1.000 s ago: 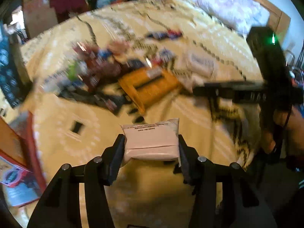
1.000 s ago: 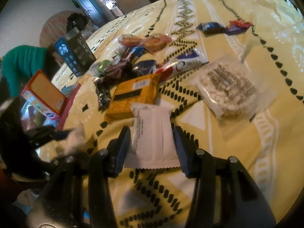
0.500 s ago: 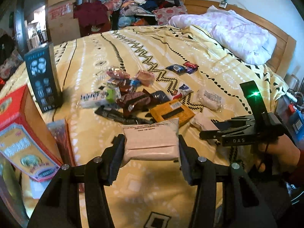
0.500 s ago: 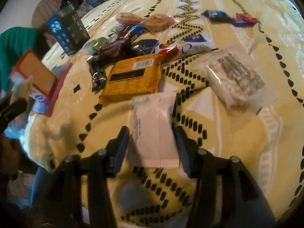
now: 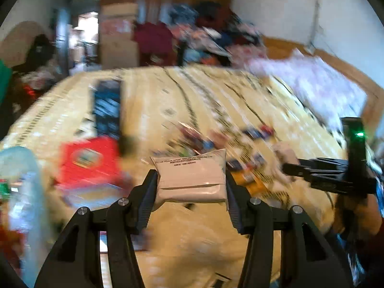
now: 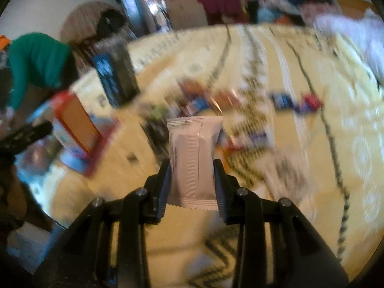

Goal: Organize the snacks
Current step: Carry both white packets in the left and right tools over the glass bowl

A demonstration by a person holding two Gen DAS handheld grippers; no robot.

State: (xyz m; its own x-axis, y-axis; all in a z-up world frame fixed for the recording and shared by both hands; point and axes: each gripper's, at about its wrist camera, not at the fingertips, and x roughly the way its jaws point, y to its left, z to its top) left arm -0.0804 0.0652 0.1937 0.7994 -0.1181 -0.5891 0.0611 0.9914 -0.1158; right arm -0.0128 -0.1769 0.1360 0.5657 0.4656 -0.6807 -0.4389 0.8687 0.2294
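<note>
My left gripper [image 5: 191, 180] is shut on a white snack packet [image 5: 192, 176], held crosswise above the yellow patterned bedspread [image 5: 216, 100]. My right gripper [image 6: 192, 168] is shut on a second white wrapped packet [image 6: 193, 153], held upright and lifted off the bed. The right gripper also shows in the left wrist view [image 5: 319, 172] at the right. A blurred pile of mixed snacks [image 6: 204, 103] lies on the bed beyond both grippers, with two small blue and red packs [image 6: 295, 102] apart to the right.
A red box [image 5: 88, 160] and a dark blue box [image 5: 106, 108] stand at the bed's left side. A clear plastic container [image 5: 21, 192] is at far left. A pillow [image 5: 312, 84] lies at the head. Cartons and clothes are behind. Both views are motion-blurred.
Both grippers have risen and tilted up, so the room beyond the bed shows. The right gripper closed tighter on its packet and lifted it off the bedspread. The left still holds its packet.
</note>
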